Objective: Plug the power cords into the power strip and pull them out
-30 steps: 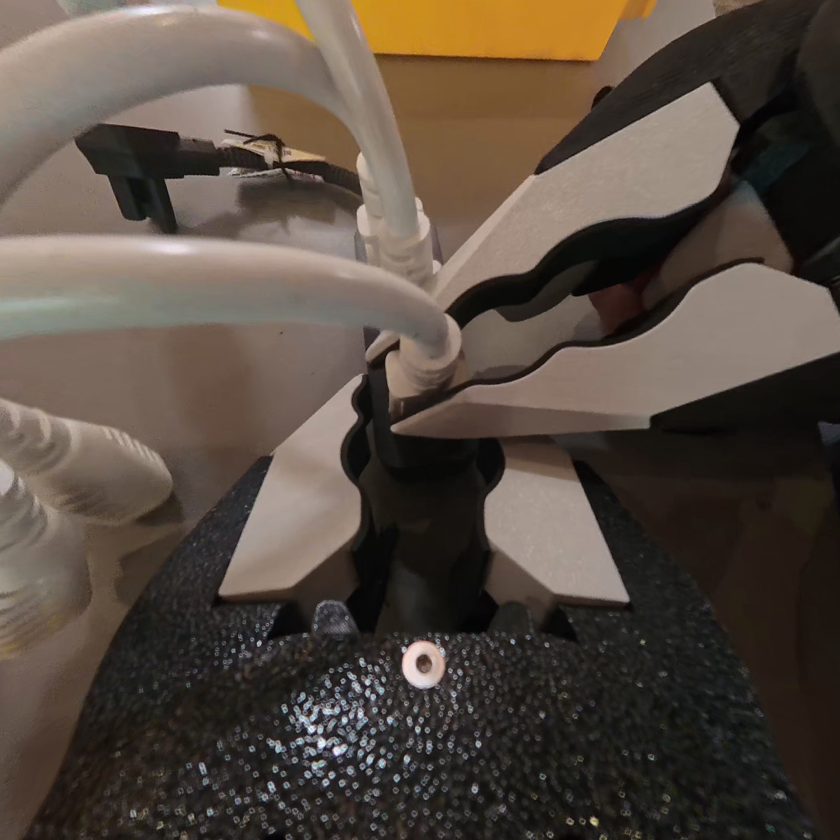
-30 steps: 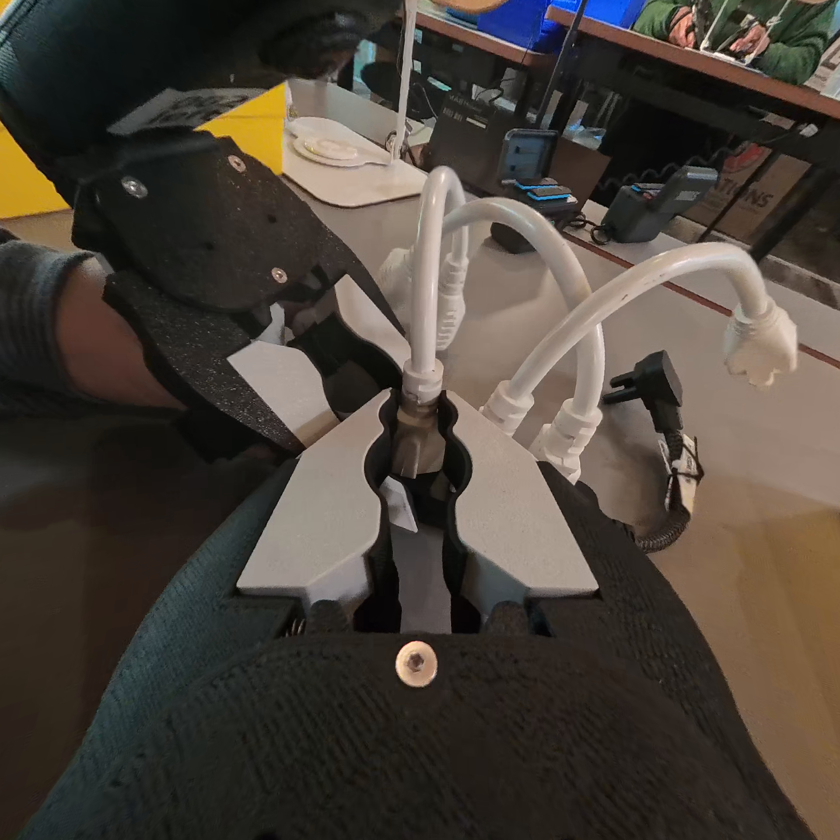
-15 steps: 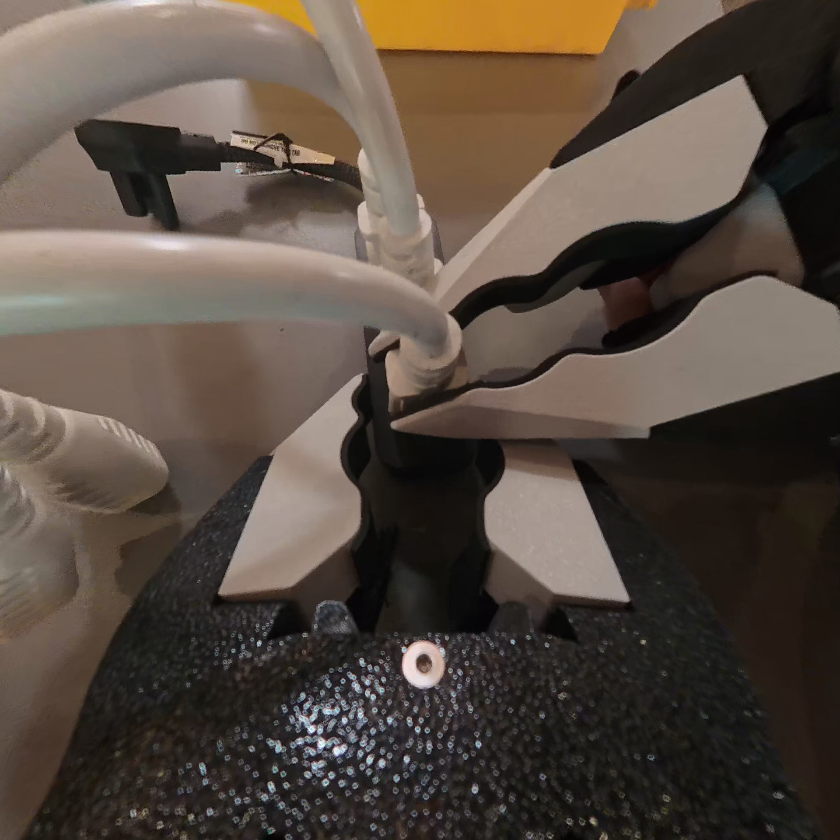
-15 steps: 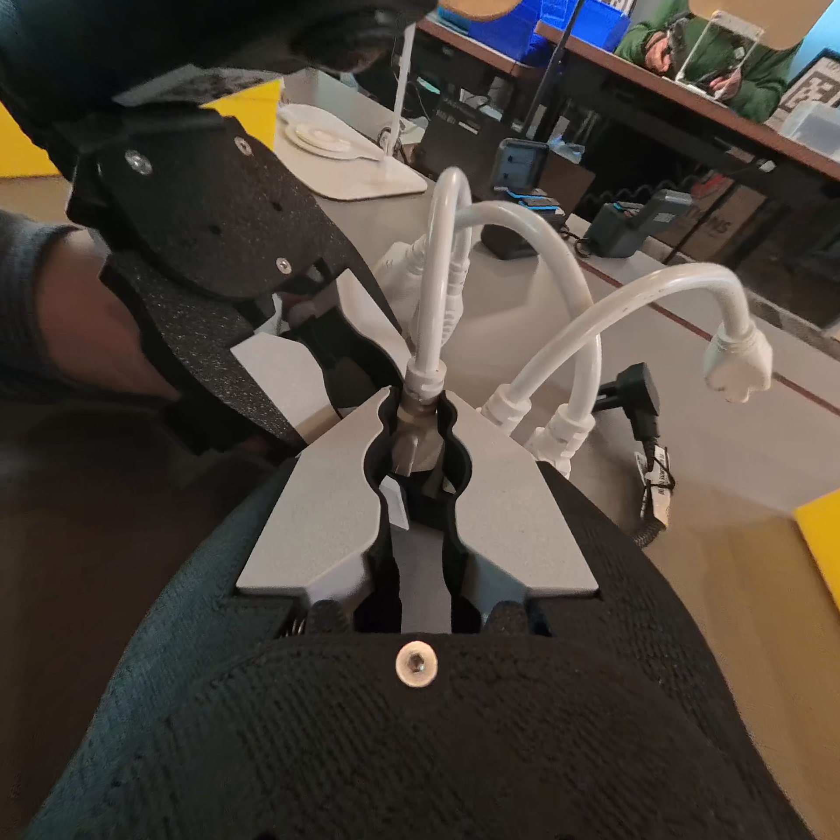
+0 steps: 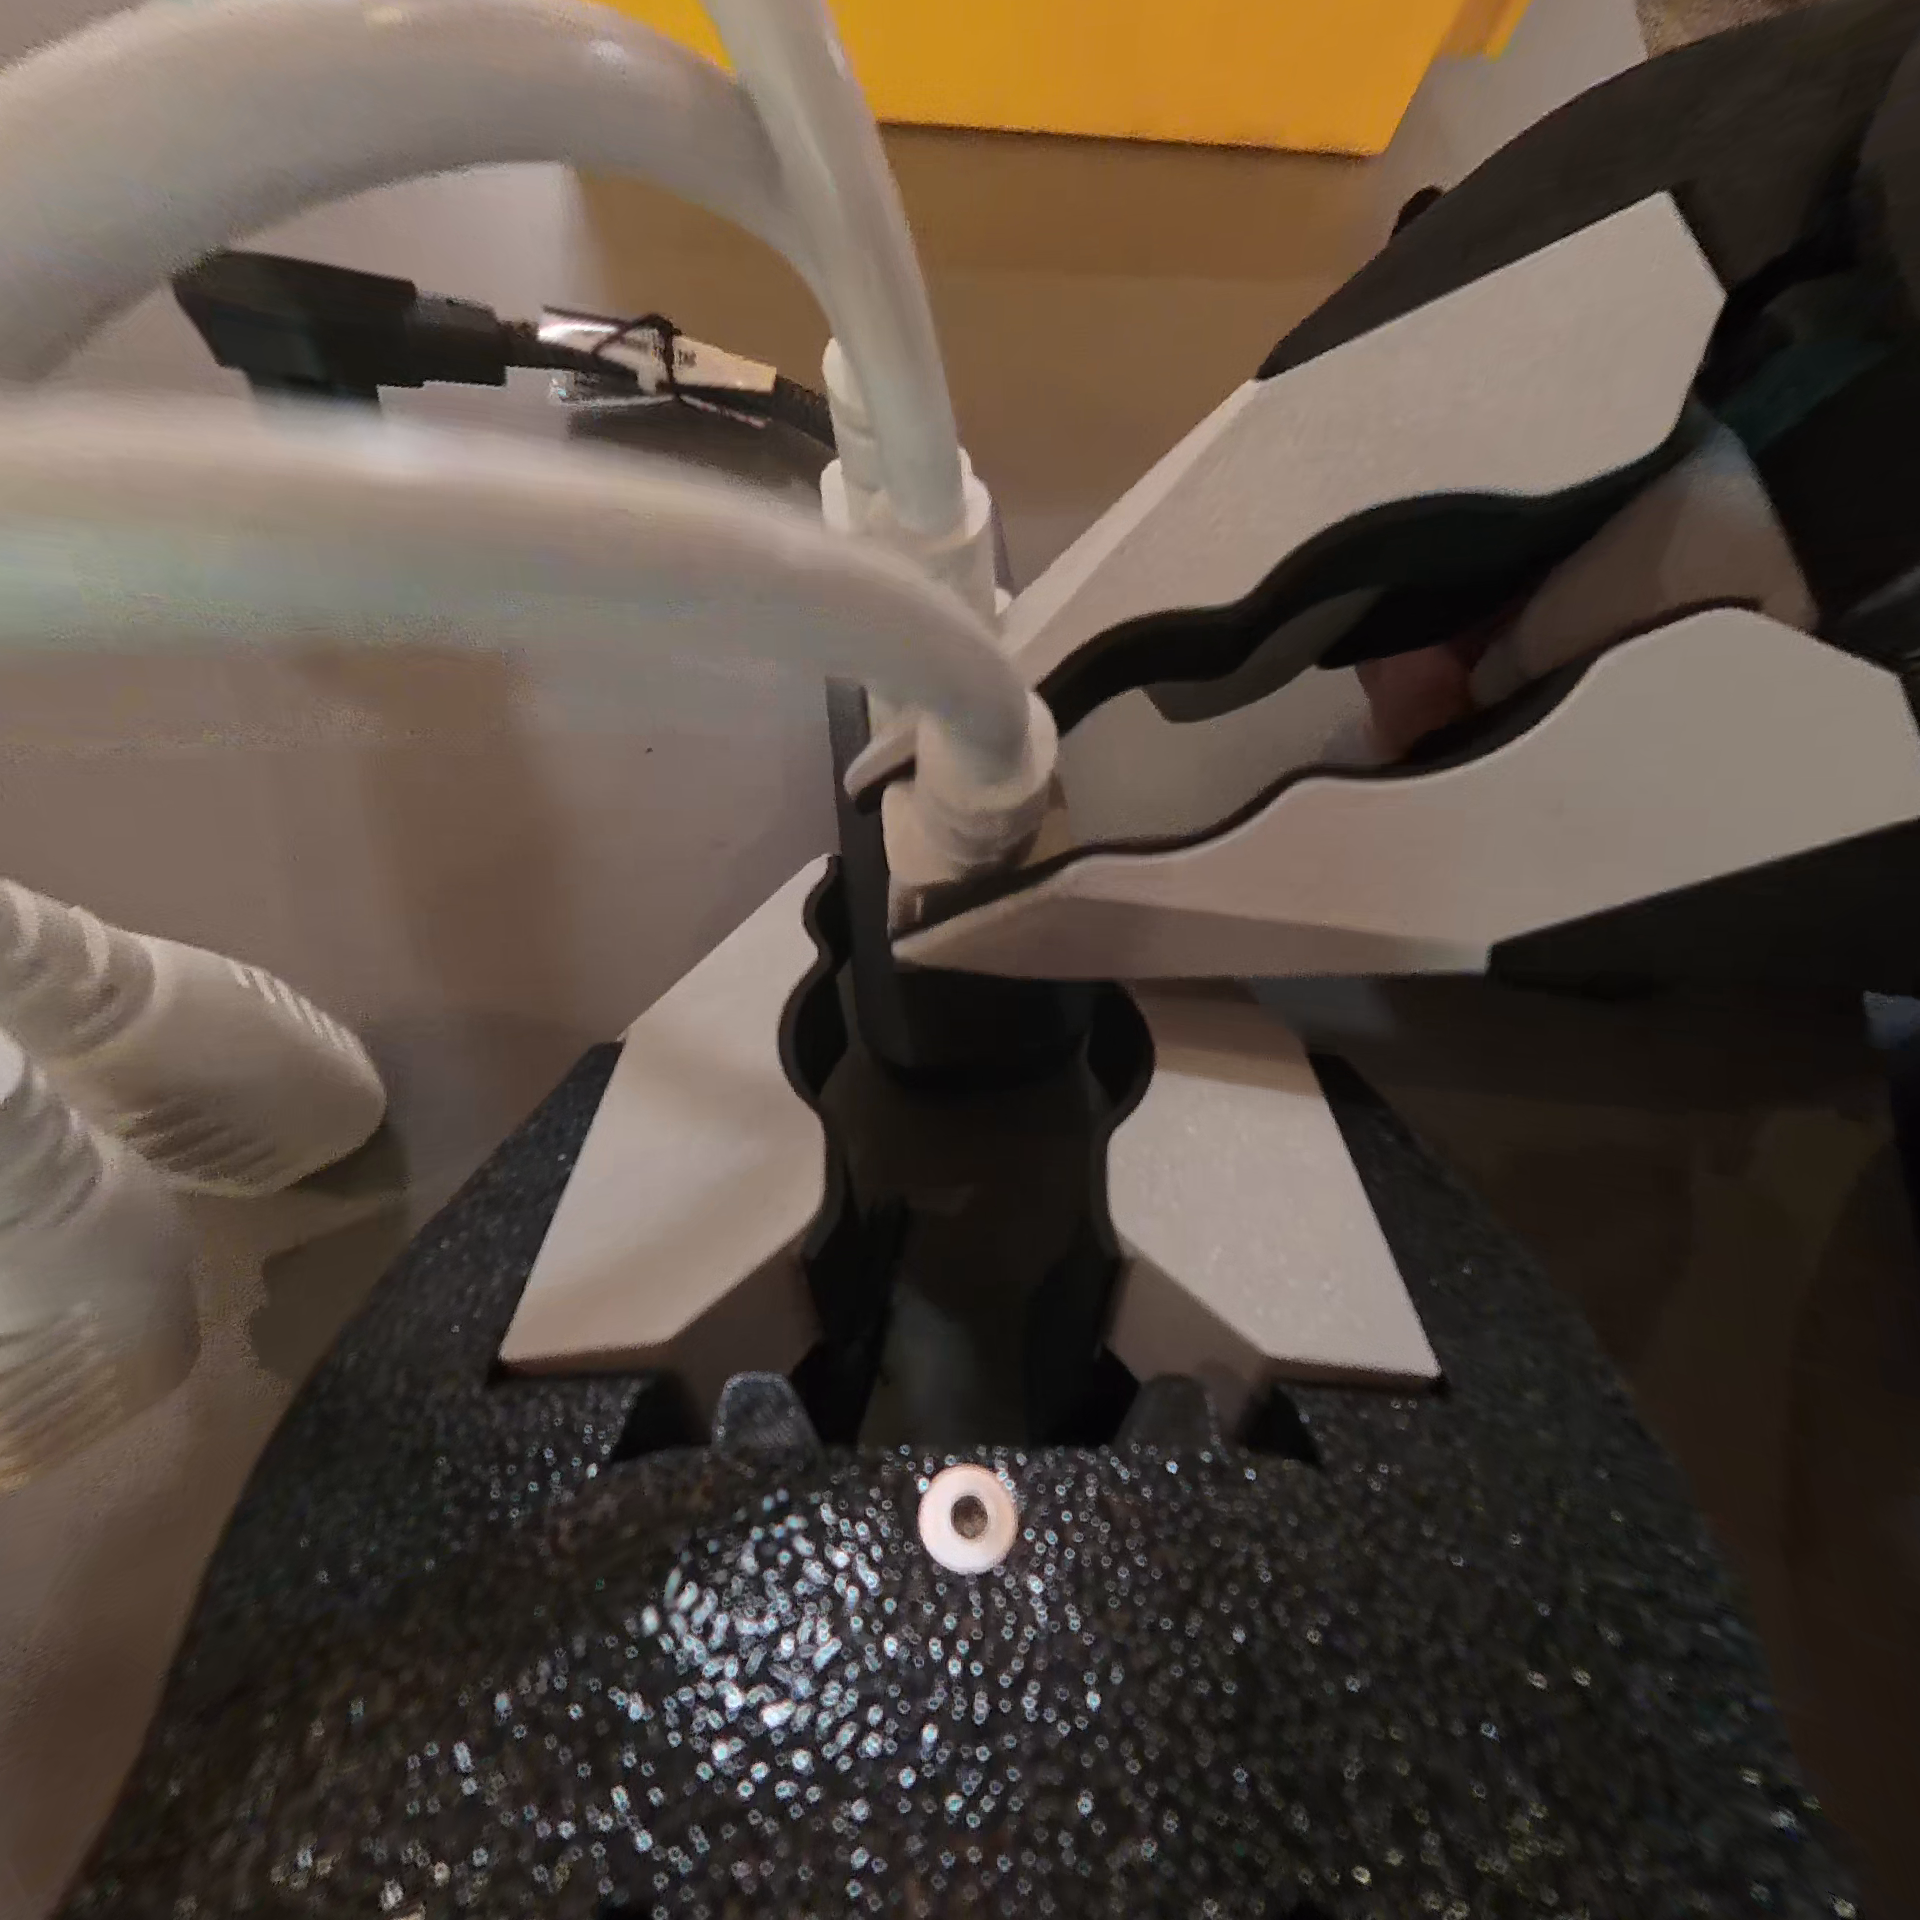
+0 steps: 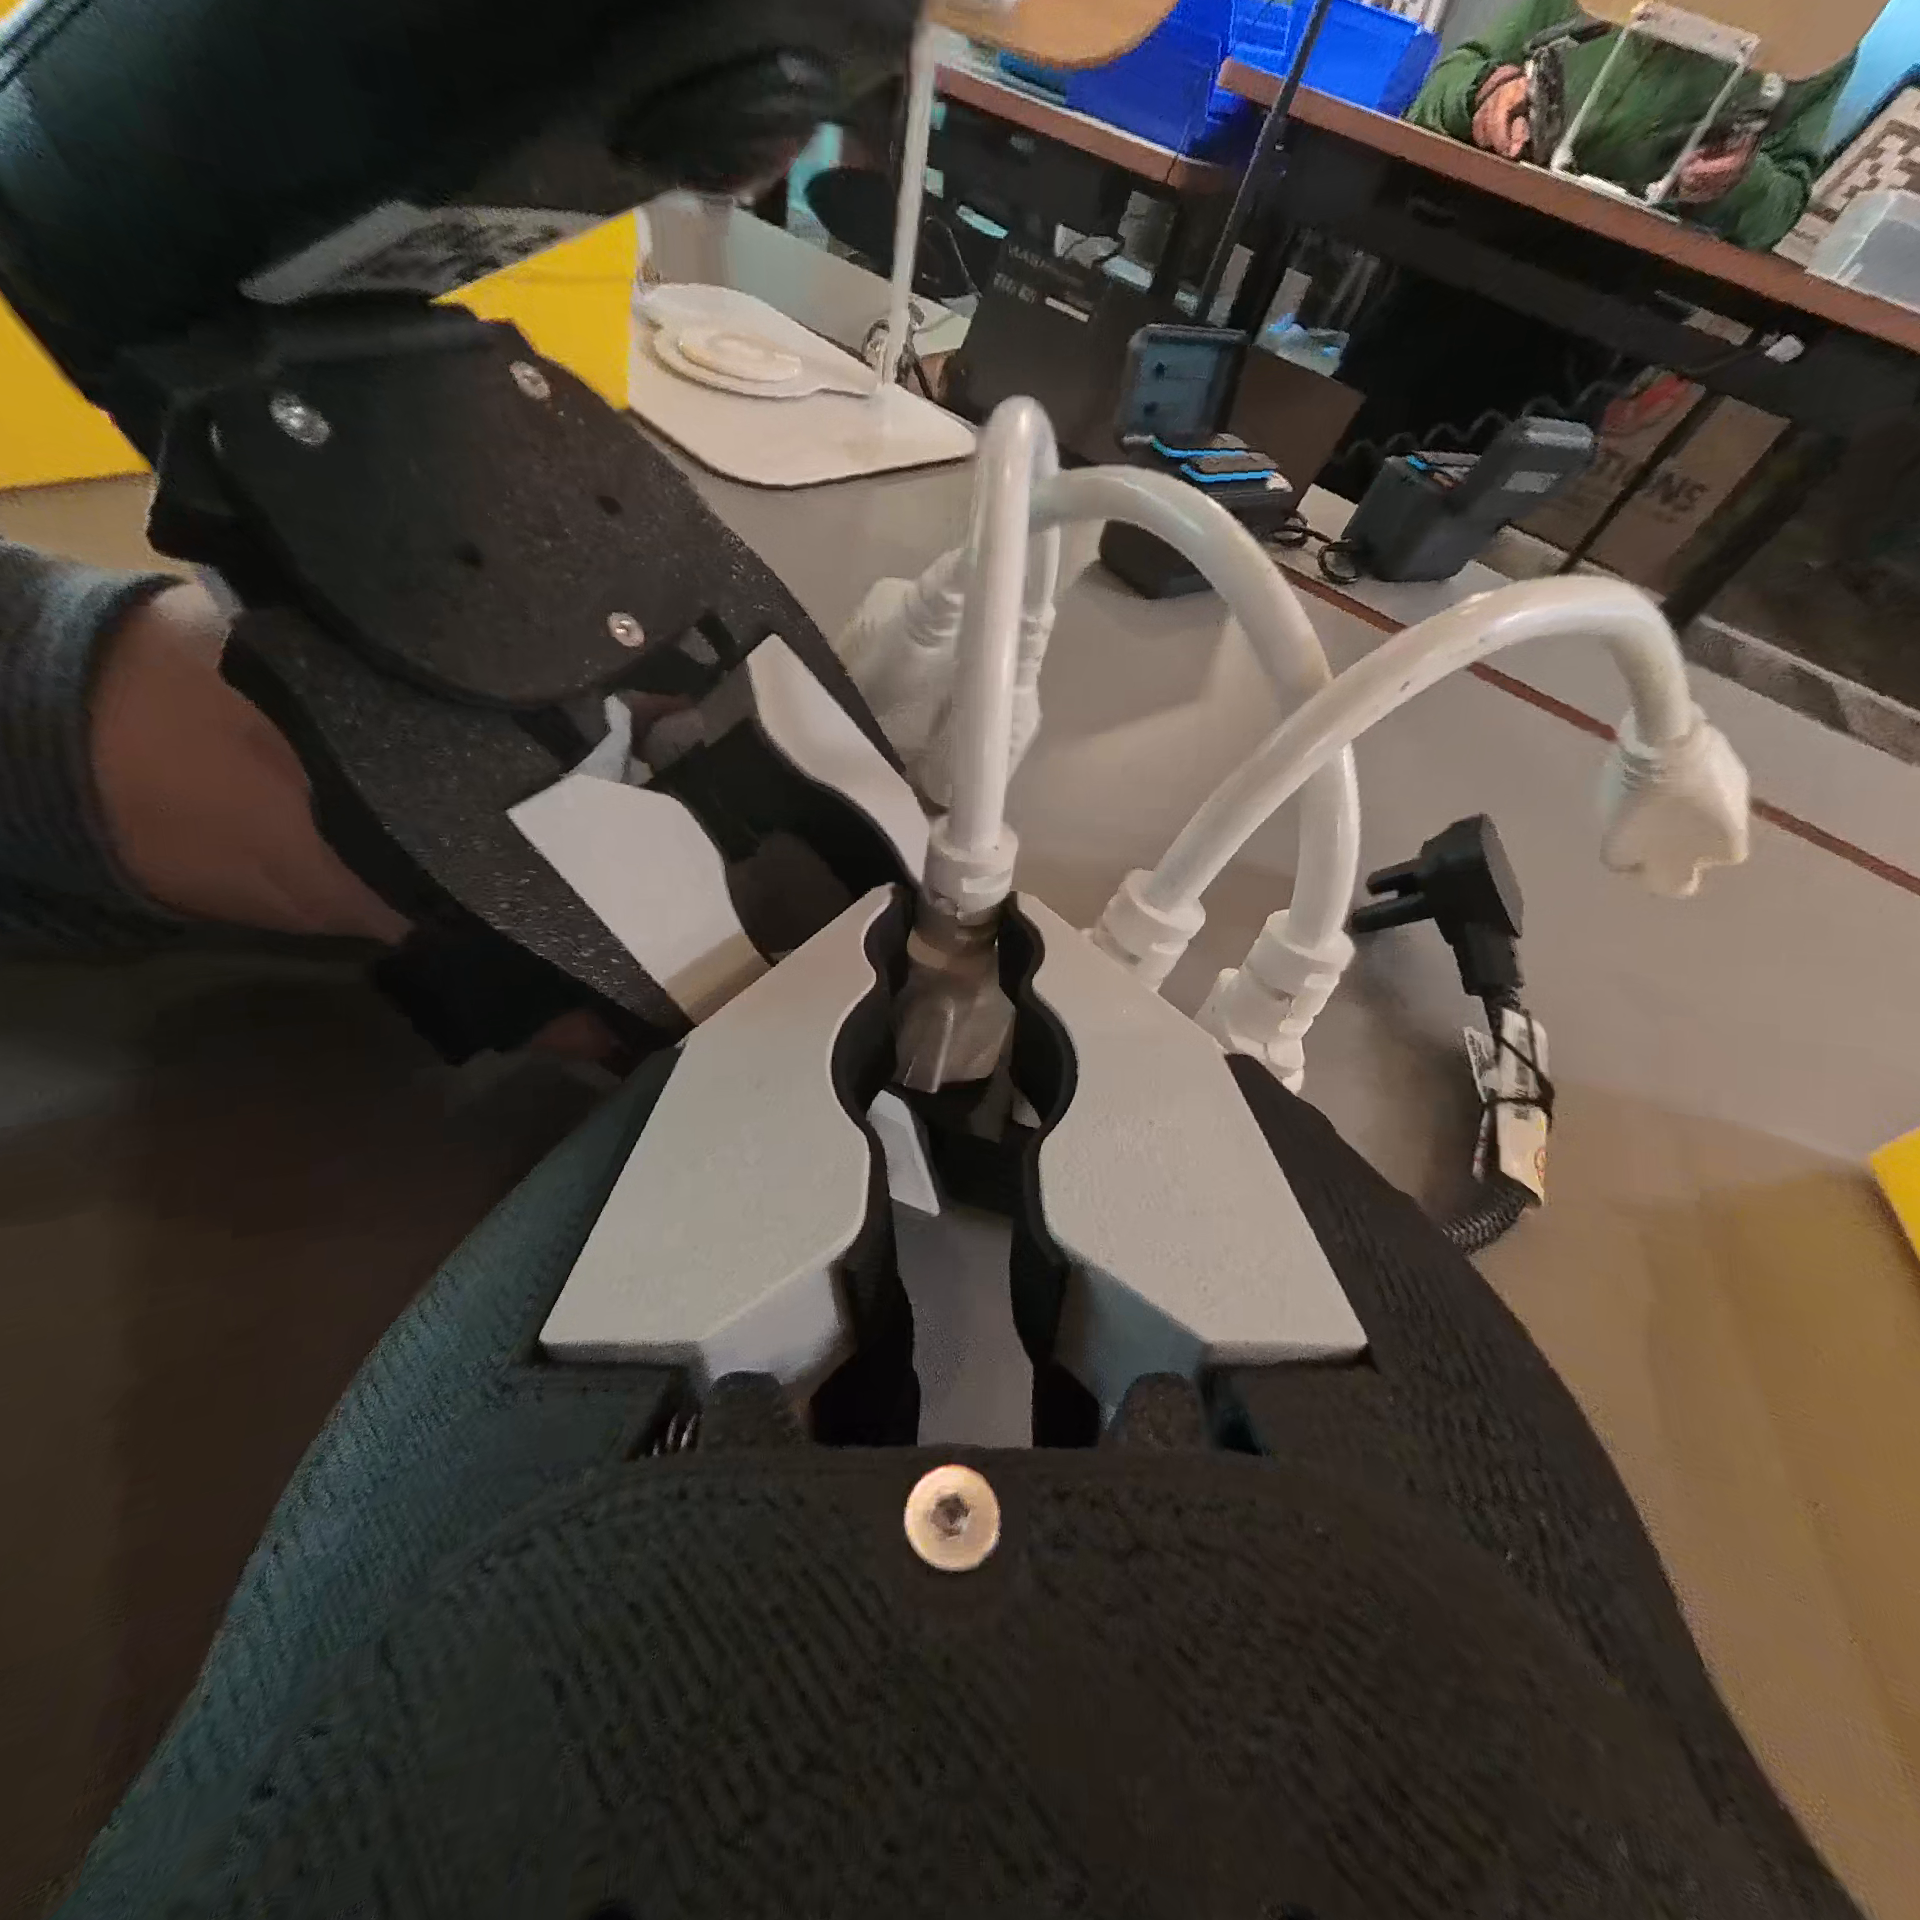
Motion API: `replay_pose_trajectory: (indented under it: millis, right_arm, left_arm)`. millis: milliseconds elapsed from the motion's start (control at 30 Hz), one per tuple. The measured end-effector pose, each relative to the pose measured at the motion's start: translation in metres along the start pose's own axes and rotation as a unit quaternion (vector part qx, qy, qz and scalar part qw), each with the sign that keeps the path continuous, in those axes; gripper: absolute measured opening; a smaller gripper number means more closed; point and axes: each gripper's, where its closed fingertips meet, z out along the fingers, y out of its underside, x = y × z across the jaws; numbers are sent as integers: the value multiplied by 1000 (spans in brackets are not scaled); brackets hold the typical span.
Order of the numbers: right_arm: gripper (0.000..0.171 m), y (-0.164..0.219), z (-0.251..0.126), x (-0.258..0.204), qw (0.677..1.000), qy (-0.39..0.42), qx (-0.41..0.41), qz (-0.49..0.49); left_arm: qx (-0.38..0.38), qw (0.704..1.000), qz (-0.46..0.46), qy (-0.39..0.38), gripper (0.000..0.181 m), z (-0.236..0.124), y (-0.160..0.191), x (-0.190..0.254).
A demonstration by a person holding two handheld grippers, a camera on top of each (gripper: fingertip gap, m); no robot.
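Observation:
In the left wrist view my left gripper [image 5: 966, 997] is shut on the end of a black power strip [image 5: 868, 883], which is mostly hidden between the fingers. My right gripper [image 5: 935, 831] reaches in from the right, shut on a white plug [image 5: 977, 821] right at the strip. In the right wrist view my right gripper [image 6: 956, 925] grips that plug [image 6: 951, 997], with the strip [image 6: 977, 1153] dark beneath it. I cannot tell whether the plug is seated. My left gripper [image 6: 821, 914] shows at left, held by a hand. Two more white cords [image 6: 1247, 790] arch up from the strip.
One white cord ends in a loose plug [image 6: 1673, 800] hanging in the air at right. A black angled plug [image 6: 1455, 883] with a tagged braided cable lies on the grey table [image 6: 1714, 1039]. A yellow bin [image 5: 1091, 62] stands behind. A white pad [image 6: 790, 416] and chargers [image 6: 1455, 509] lie farther off. Spacing between my two grippers at the tips: around 5 cm.
Both grippers keep their hold. The right wrist view has tilted and the white cords have swung slightly. A little more of the black strip's edge shows under the plug.

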Motion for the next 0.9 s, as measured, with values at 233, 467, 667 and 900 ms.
replay_pose_trajectory:
  millis: [233, 467, 667, 900]
  right_arm:
    - [14, -3, -2, 1, 1000, -4, 11, 8]
    - [14, -3, -2, 4, 1000, -2, 13, 23]
    - [14, -3, -3, 2, 1000, -7, 16, 18]
    - [15, 0, 3, -3, 1000, -19, -1, 5]
  left_arm:
    - [9, 1000, -12, 11, 45, -2, -1, 2]
    - [12, 1000, -23, 13, 45, 0, -4, 2]
    - [11, 1000, -26, 13, 44, -2, -3, 2]
    - [1, 1000, -27, 6, 44, -1, 1, 1]
